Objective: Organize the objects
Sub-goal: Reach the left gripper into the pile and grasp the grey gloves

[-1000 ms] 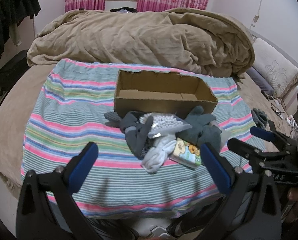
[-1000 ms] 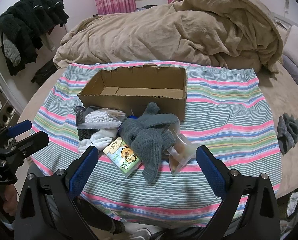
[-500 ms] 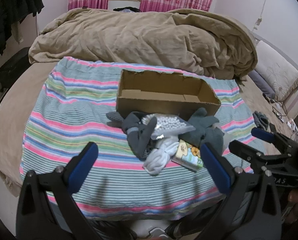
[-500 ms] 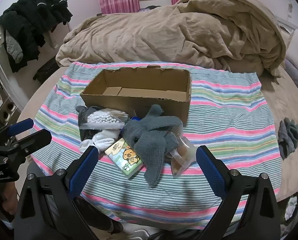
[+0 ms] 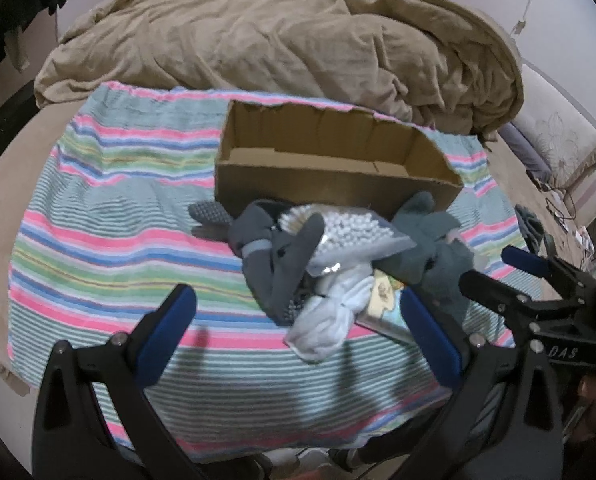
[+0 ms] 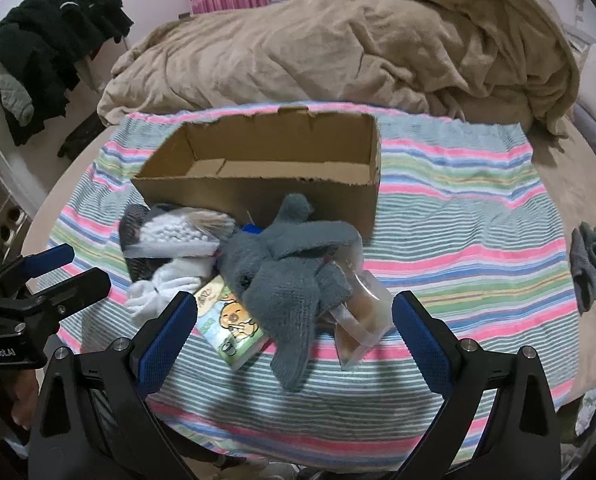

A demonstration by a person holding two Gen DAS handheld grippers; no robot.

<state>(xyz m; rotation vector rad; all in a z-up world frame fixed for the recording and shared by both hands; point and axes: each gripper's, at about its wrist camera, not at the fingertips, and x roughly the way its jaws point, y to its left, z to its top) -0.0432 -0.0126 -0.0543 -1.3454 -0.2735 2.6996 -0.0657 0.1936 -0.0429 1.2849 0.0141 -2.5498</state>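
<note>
An open, empty cardboard box (image 5: 330,184) (image 6: 258,196) sits on a striped towel (image 5: 110,256) (image 6: 458,248). In front of it lies a pile: a bag of cotton swabs (image 5: 350,236) (image 6: 174,232), grey socks (image 5: 274,264), white socks (image 5: 330,316) (image 6: 166,284), a grey knit glove (image 6: 290,276), a cartoon tissue pack (image 6: 230,324) and a clear packet (image 6: 362,308). My left gripper (image 5: 298,320) is open and empty, just short of the white socks. My right gripper (image 6: 294,332) is open and empty, its fingers either side of the glove and tissue pack.
A bunched tan duvet (image 5: 282,44) (image 6: 338,48) lies behind the box. Dark clothes (image 6: 46,56) hang at the left. A grey cloth (image 6: 592,264) lies on the bed at the right. The towel's near edge hangs over the bed's front.
Both grippers have moved forward toward the pile, which now looks larger. Both stay open and empty.
</note>
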